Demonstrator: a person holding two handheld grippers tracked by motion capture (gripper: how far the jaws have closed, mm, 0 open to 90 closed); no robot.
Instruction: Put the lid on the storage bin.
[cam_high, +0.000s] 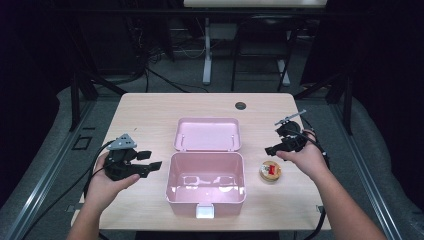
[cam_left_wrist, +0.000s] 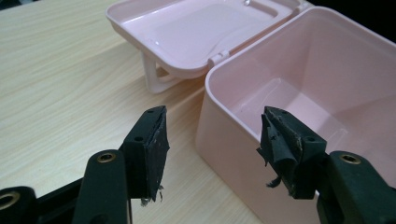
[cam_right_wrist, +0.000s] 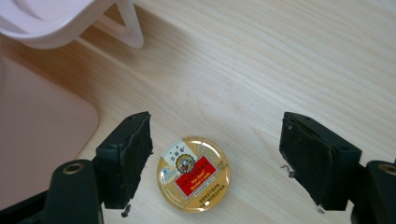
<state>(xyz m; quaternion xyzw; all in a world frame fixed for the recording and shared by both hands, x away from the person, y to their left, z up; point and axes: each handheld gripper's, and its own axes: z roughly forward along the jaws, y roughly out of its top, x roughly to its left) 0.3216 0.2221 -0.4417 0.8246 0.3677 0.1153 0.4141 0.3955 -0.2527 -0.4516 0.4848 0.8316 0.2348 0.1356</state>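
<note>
A pink plastic box (cam_high: 206, 199) stands open in the middle of the wooden table, its lid (cam_high: 207, 134) laid back behind it; the inside looks empty. A small round gold tin with a red label (cam_high: 270, 171) lies flat on the table just right of the box. My right gripper (cam_high: 274, 148) hovers over that tin; in the right gripper view the tin (cam_right_wrist: 194, 173) lies below and between the open jaws of the gripper (cam_right_wrist: 219, 140), untouched. My left gripper (cam_high: 150, 167) is held left of the box, open and empty. Its jaws (cam_left_wrist: 215, 135) face the box's near left wall (cam_left_wrist: 224, 135).
The table (cam_high: 150, 115) has a dark round cable hole (cam_high: 240, 105) near its far edge. A white latch (cam_high: 204, 212) sits at the box's front. Cables trail from both grippers off the table sides. Dark floor, table legs and frames lie beyond.
</note>
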